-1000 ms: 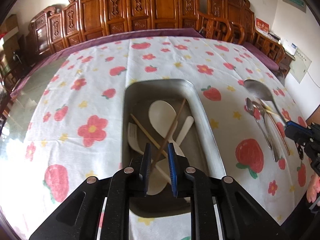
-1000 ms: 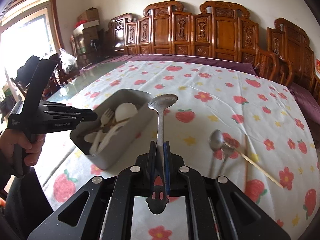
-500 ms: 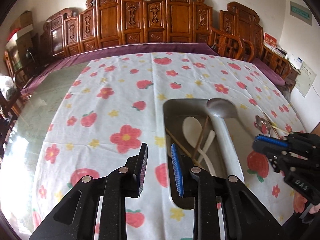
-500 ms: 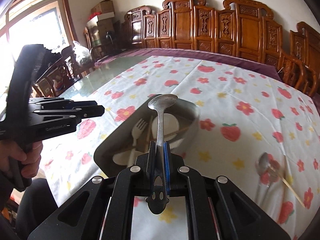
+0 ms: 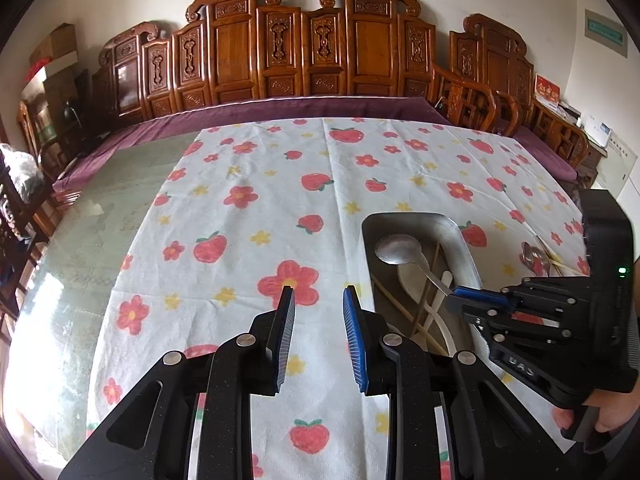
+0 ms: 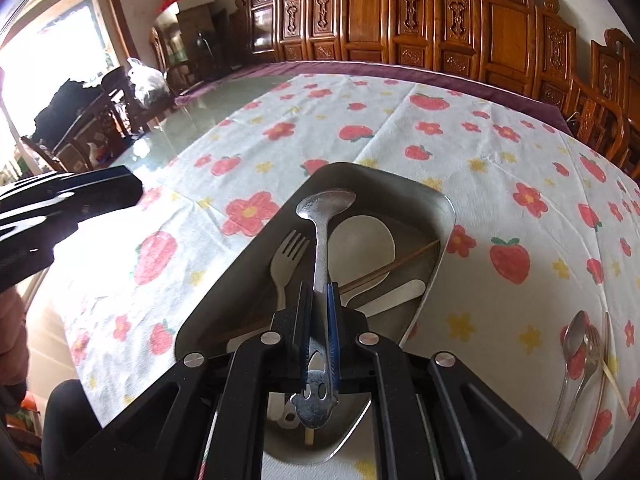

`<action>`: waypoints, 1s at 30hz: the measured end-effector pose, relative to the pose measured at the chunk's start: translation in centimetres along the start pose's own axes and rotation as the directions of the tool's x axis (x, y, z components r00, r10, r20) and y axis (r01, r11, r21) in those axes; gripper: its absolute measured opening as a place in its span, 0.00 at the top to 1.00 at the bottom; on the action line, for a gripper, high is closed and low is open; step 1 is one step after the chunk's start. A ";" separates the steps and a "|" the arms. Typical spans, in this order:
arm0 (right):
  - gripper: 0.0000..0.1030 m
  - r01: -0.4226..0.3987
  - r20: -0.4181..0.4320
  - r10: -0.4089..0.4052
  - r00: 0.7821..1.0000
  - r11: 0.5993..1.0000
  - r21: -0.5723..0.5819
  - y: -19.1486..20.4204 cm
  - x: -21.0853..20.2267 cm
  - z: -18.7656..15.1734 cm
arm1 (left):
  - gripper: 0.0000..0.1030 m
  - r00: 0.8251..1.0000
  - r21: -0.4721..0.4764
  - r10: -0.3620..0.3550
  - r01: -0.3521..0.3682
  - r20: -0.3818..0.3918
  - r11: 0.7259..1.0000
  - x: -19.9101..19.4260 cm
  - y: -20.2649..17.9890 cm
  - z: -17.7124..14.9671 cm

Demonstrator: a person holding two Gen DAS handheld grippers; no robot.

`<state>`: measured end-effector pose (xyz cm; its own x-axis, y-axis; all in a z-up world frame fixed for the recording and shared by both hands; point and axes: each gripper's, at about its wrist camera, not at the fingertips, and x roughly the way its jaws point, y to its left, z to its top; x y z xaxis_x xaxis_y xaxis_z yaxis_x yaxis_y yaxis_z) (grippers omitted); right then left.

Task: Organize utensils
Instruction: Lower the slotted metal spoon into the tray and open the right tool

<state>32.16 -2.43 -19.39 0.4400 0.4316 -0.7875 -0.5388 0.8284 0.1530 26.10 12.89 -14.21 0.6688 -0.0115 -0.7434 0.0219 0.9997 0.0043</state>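
My right gripper [image 6: 319, 292] is shut on the handle of a large metal spoon [image 6: 322, 216] and holds it low over the metal tray [image 6: 446, 208]. The tray holds a white fork [image 6: 286, 256], a white spoon [image 6: 364, 240], a white flat utensil [image 6: 394, 294] and chopsticks [image 6: 400, 262]. In the left wrist view the tray [image 5: 460, 236] is at right with the metal spoon [image 5: 398, 250] over it and the right gripper [image 5: 476, 300] beside it. My left gripper [image 5: 318, 300] is open and empty, over the tablecloth left of the tray.
Two metal spoons [image 6: 576, 340] and a chopstick [image 6: 612, 368] lie on the strawberry tablecloth [image 6: 360, 120] right of the tray. Carved wooden chairs [image 5: 304, 56] line the table's far side. Bare glass table top [image 5: 112, 208] lies to the left.
My left gripper has let go of the chopstick in the tray, opened and moved left. My right gripper has carried the metal spoon from the cloth over the tray and lowered it.
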 end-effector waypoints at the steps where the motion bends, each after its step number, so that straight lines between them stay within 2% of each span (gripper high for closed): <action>1: 0.91 0.014 -0.006 -0.014 1.000 1.000 0.004 -0.1 0.4 0.1 | 0.77 1.000 -0.001 0.000 0.000 0.000 1.000 0.0 0.0 -0.1; 5: 0.91 0.028 -0.029 -0.028 0.999 0.999 0.032 -0.6 1.3 0.2 | 0.77 1.000 -0.005 -0.001 0.001 -0.001 1.000 0.0 0.2 -0.3; 11: 0.91 0.006 -0.044 -0.003 0.999 0.998 0.056 -0.3 2.0 0.0 | 0.77 1.000 -0.006 0.005 -0.005 -0.003 1.000 0.1 0.2 -0.5; 18: 0.92 -0.097 -0.034 0.100 0.994 0.992 0.080 0.6 1.4 -0.1 | 0.77 1.000 -0.003 0.004 -0.004 -0.002 1.000 0.0 0.1 -0.6; 20: 0.92 -0.093 -0.022 0.095 0.995 0.993 0.069 0.8 1.0 -0.2 | 0.77 1.000 -0.005 0.003 -0.003 -0.002 1.000 -0.1 0.0 -0.6; 26: 0.91 -0.102 0.072 0.098 0.993 0.994 0.049 -1.1 -3.2 -1.2 | 0.77 1.000 0.003 -0.012 0.012 0.002 1.000 -0.6 -1.3 -0.7; 30: 0.92 -0.046 0.143 0.041 0.989 0.998 0.032 -4.5 -7.6 -2.6 | 0.77 0.999 0.018 -0.040 0.040 0.005 0.999 -0.9 -3.3 -0.6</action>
<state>29.33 -10.33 -15.70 0.5155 0.5121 -0.6870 -0.5351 0.8186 0.2088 24.99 9.61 -13.95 0.6707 -0.0518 -0.7399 0.0622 0.9980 -0.0135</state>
